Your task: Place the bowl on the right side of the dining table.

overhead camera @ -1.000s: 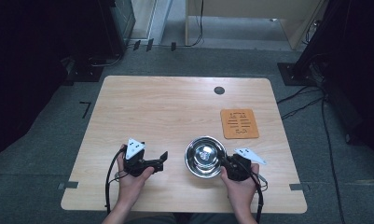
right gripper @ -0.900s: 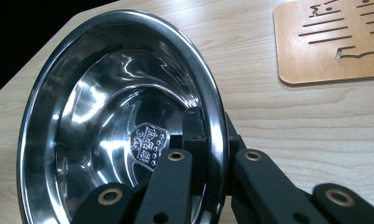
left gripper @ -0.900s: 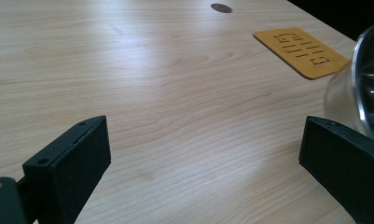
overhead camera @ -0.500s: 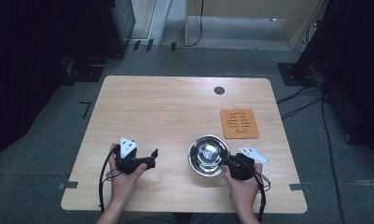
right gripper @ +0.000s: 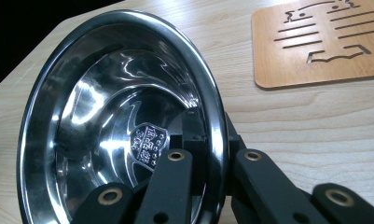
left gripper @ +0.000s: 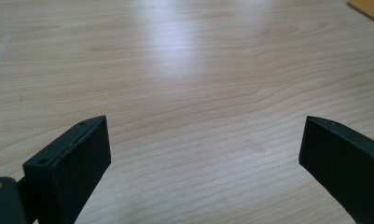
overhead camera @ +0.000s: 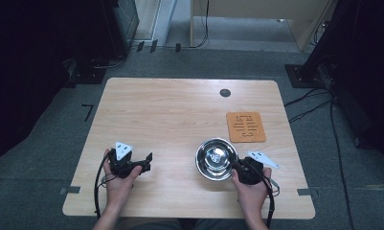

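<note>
While the right gripper pinches the bowl's rim, the views read as follows.

High view, bowl: steel bowl (overhead camera: 216,158) sits on the table (overhead camera: 180,115) near the front edge, right of centre, just in front of the wooden trivet (overhead camera: 246,127) and apart from it.
High view, right gripper: right gripper (overhead camera: 237,167) meets the bowl's near-right rim, the hand behind it at the table's front edge.
High view, left gripper: left gripper (overhead camera: 146,162) hovers over bare wood at the front left, well apart from the bowl, jaws pointing right toward it.
High view, other: a dark round grommet (overhead camera: 225,92) lies near the far edge.

Left gripper view, jaws: spread wide, with nothing between them but bare wood (left gripper: 184,84).
Left gripper view, trivet: its corner (left gripper: 369,8) peeks in at the top right.

Right gripper view, jaws: pressed together on the bowl's (right gripper: 114,121) rim, one jaw inside the wall and one outside.
Right gripper view, bowl: tilted up toward the camera; whether it has fully left the table I cannot tell.
Right gripper view, trivet: lies flat beyond it (right gripper: 324,42), empty.

Done, as judged: the bowl is gripped and tipped.
Left, as judged: carrying it somewhere, likely onto the trivet, and releasing it; the left gripper has no part yet.
</note>
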A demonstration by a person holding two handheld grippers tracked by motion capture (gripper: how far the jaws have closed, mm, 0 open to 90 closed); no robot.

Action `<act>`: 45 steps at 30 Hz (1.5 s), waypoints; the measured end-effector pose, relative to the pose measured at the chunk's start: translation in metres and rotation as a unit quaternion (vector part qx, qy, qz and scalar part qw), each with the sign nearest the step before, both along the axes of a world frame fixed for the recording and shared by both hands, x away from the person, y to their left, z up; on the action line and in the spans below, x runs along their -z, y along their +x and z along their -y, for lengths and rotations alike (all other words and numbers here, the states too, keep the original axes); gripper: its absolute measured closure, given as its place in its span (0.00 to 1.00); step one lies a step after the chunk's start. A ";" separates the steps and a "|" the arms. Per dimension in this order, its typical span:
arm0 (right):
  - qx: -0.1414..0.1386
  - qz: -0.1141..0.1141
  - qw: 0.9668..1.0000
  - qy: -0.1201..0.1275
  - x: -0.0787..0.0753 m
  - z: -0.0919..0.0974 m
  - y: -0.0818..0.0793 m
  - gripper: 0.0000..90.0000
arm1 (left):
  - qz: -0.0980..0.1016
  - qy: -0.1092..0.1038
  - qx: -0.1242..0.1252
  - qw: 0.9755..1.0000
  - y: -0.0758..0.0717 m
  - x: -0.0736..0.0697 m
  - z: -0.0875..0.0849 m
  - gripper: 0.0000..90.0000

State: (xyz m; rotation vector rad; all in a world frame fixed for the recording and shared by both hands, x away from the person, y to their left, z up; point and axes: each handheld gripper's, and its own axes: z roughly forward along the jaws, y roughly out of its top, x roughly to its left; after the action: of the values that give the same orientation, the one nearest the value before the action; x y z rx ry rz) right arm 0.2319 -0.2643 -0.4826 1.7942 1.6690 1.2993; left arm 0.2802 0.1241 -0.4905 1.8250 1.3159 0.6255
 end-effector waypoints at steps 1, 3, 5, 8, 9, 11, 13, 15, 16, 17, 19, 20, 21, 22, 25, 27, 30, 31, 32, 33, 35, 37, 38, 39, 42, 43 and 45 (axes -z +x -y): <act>0.000 0.000 1.000 0.000 0.000 0.000 0.000 0.98 | -0.001 0.003 -0.004 1.000 0.001 0.001 -0.002 0.02; 0.003 0.001 1.000 0.000 0.000 0.002 0.000 0.98 | -0.006 0.010 -0.016 1.000 0.002 0.004 -0.010 0.02; 0.005 0.001 1.000 0.001 0.000 0.005 0.000 0.98 | -0.012 0.012 -0.023 1.000 0.004 0.007 -0.016 0.02; 0.009 0.001 1.000 0.001 0.000 0.008 0.001 0.98 | -0.019 0.020 -0.030 0.999 0.005 0.010 -0.021 0.02; 0.011 0.001 1.000 0.002 0.000 0.009 0.001 0.98 | -0.023 0.023 -0.035 0.999 0.006 0.011 -0.022 0.02; 0.014 0.001 1.000 0.003 0.000 0.011 0.001 0.98 | -0.034 0.027 -0.040 0.998 0.008 0.016 -0.027 0.02; 0.017 0.000 1.000 0.004 -0.001 0.012 0.001 0.98 | -0.039 0.029 -0.043 0.998 0.008 0.017 -0.028 0.02; 0.018 0.000 1.000 0.005 -0.001 0.013 0.001 0.98 | -0.046 0.036 -0.047 0.997 0.010 0.018 -0.030 0.02; 0.019 0.000 1.000 0.006 -0.001 0.014 0.001 0.98 | -0.050 0.039 -0.048 0.997 0.010 0.019 -0.030 0.02; 0.022 0.000 1.000 0.006 -0.001 0.015 0.001 0.98 | -0.054 0.042 -0.051 0.996 0.011 0.020 -0.031 0.02; 0.025 0.001 1.000 0.006 -0.001 0.018 0.001 0.98 | -0.060 0.048 -0.055 0.996 0.012 0.022 -0.034 0.02; 0.026 0.001 1.000 0.007 -0.001 0.019 0.001 0.98 | -0.062 0.049 -0.056 0.995 0.012 0.024 -0.035 0.02; 0.026 0.001 1.000 0.007 -0.001 0.019 0.001 0.98 | -0.063 0.052 -0.057 0.995 0.013 0.025 -0.036 0.02; 0.029 0.001 1.000 0.008 -0.002 0.021 0.002 0.98 | -0.064 0.057 -0.059 0.995 0.013 0.026 -0.036 0.02; 0.034 0.001 0.999 0.010 -0.002 0.024 0.002 0.98 | -0.064 0.063 -0.062 0.994 0.014 0.028 -0.036 0.02; 0.036 0.003 0.999 0.009 -0.002 0.026 0.002 0.98 | -0.066 0.060 -0.061 0.994 0.014 0.029 -0.036 0.02; 0.038 0.002 0.999 0.010 -0.003 0.028 0.002 0.98 | -0.074 0.050 -0.059 0.994 0.016 0.029 -0.038 0.02; 0.038 0.002 0.999 0.010 -0.003 0.028 0.002 0.98 | -0.074 0.051 -0.059 0.994 0.016 0.029 -0.038 0.02; 0.040 0.002 0.999 0.010 -0.003 0.029 0.002 0.98 | -0.074 0.051 -0.059 0.994 0.016 0.029 -0.038 0.02; 0.040 0.002 0.999 0.009 -0.002 0.029 0.002 0.98 | -0.074 0.051 -0.059 0.994 0.016 0.029 -0.038 0.02; 0.041 0.002 0.999 0.008 -0.002 0.030 0.003 0.98 | -0.074 0.051 -0.061 0.994 0.016 0.029 -0.038 0.02; 0.043 0.002 0.999 0.009 -0.002 0.031 0.003 0.98 | -0.074 0.050 -0.061 0.994 0.016 0.029 -0.038 0.02; 0.043 0.002 0.999 0.009 -0.002 0.031 0.003 0.98 | -0.074 0.050 -0.061 0.994 0.016 0.029 -0.038 0.02; 0.043 0.002 0.999 0.010 -0.002 0.032 0.003 0.98 | -0.074 0.050 -0.061 0.994 0.016 0.029 -0.038 0.02; 0.047 0.003 0.999 0.012 -0.003 0.034 0.003 0.98 | -0.074 0.051 -0.062 0.994 0.017 0.029 -0.038 0.02; 0.048 0.003 0.999 0.012 -0.003 0.035 0.003 0.98 | -0.074 0.051 -0.063 0.994 0.017 0.029 -0.038 0.02; 0.049 0.002 0.999 0.012 -0.004 0.036 0.004 0.98 | -0.074 0.051 -0.063 0.994 0.017 0.029 -0.038 0.02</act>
State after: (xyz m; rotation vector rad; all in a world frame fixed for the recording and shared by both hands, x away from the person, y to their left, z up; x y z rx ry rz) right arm 0.2354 -0.3002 -0.4790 1.8608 1.5488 1.2853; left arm 0.2970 0.1618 -0.5192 1.9117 1.5309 0.6441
